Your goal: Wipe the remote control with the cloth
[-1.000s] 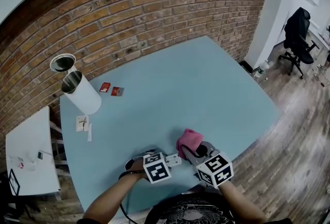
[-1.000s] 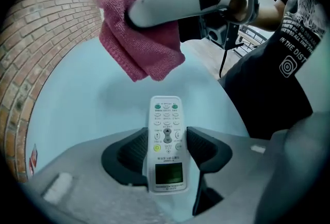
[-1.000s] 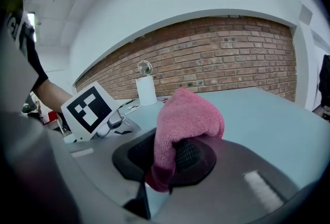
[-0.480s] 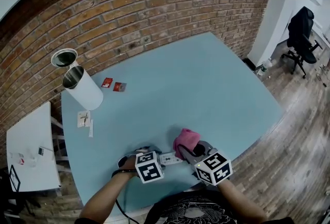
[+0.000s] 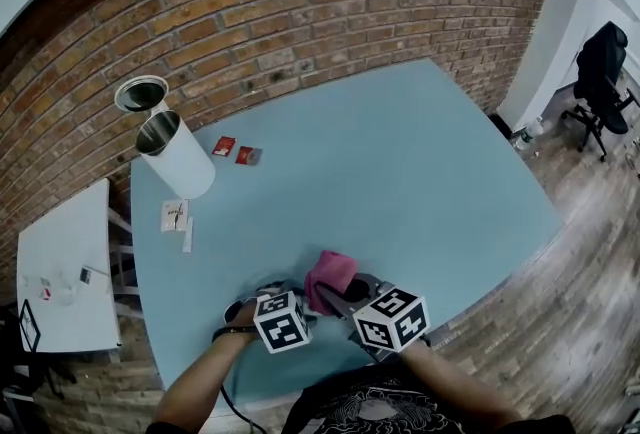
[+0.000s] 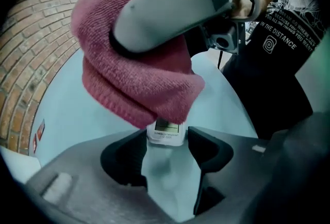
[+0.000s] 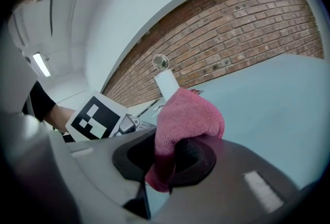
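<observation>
Remote control [image 6: 165,131] lies flat on the teal table [image 5: 400,172], close to the edge nearest the person, so there is a firm surface to rub against. The left gripper [image 6: 167,140] points steeply down over it, and its jaws have just eased a little wider. They stand apart on either side of the remote's near end, with a sliver of table showing at one side. This looks like a loose brace against sliding rather than a clamp. The right gripper [image 7: 167,157] is clenched on a bunched pink cloth [image 6: 139,78], whose free fold drapes over the far part of the remote, probably as the wiping pad. The remote's long axis runs from the left gripper's jaws away under the cloth. Its face is up, and the end with a small window points back at that gripper.
</observation>
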`<state>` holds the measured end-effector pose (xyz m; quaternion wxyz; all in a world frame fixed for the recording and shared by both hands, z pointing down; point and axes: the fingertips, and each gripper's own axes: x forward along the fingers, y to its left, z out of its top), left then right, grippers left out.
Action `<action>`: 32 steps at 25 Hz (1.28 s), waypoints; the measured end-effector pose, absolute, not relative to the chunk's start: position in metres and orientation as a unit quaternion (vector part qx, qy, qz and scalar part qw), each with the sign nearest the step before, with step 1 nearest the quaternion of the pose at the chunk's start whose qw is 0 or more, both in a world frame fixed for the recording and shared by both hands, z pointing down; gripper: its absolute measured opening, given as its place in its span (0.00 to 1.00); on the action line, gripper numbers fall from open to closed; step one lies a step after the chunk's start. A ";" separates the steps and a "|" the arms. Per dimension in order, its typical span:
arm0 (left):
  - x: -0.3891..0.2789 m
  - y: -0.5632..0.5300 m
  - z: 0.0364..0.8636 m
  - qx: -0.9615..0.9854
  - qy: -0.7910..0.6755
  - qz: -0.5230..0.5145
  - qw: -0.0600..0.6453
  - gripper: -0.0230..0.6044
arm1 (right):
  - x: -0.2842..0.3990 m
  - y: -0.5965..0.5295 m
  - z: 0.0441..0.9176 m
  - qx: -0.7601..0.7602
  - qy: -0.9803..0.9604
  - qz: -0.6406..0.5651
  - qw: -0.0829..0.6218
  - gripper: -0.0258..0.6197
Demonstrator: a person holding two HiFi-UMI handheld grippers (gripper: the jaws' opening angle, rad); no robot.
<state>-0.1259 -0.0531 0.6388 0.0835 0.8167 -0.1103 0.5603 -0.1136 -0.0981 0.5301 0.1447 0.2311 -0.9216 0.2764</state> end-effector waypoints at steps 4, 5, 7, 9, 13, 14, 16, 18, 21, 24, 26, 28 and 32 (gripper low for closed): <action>-0.126 -0.050 0.640 0.820 -0.114 0.549 0.116 0.40 | -0.135 -0.096 0.541 0.216 -0.911 0.320 0.144 0.14; -0.126 -0.049 0.640 0.820 -0.115 0.548 0.118 0.39 | -0.138 -0.095 0.544 0.213 -0.910 0.324 0.147 0.13; -0.125 -0.049 0.640 0.819 -0.117 0.549 0.118 0.39 | -0.142 -0.091 0.549 0.207 -0.909 0.328 0.154 0.13; -0.126 -0.049 0.640 0.818 -0.116 0.550 0.121 0.39 | -0.143 -0.089 0.552 0.204 -0.907 0.334 0.156 0.13; -0.127 -0.049 0.640 0.817 -0.114 0.551 0.127 0.39 | -0.142 -0.088 0.557 0.201 -0.903 0.342 0.161 0.14; -0.127 -0.049 0.640 0.817 -0.114 0.550 0.129 0.39 | -0.141 -0.087 0.558 0.201 -0.903 0.343 0.163 0.13; -0.127 -0.049 0.640 0.817 -0.113 0.551 0.130 0.39 | -0.137 -0.087 0.560 0.203 -0.902 0.344 0.164 0.14; -0.127 -0.049 0.640 0.817 -0.112 0.551 0.131 0.39 | -0.133 -0.088 0.561 0.205 -0.900 0.347 0.163 0.13; -0.127 -0.048 0.641 0.815 -0.110 0.553 0.133 0.39 | -0.126 -0.089 0.563 0.210 -0.898 0.353 0.161 0.14; -0.127 -0.049 0.641 0.815 -0.110 0.552 0.135 0.39 | -0.120 -0.090 0.563 0.213 -0.896 0.357 0.158 0.13; -0.128 -0.049 0.641 0.815 -0.109 0.553 0.137 0.39 | -0.117 -0.091 0.564 0.214 -0.895 0.359 0.158 0.13; -0.128 -0.049 0.641 0.814 -0.107 0.554 0.139 0.39 | -0.113 -0.091 0.564 0.215 -0.894 0.361 0.157 0.13; -0.128 -0.049 0.641 0.814 -0.107 0.554 0.139 0.39 | -0.104 -0.093 0.565 0.219 -0.891 0.365 0.156 0.14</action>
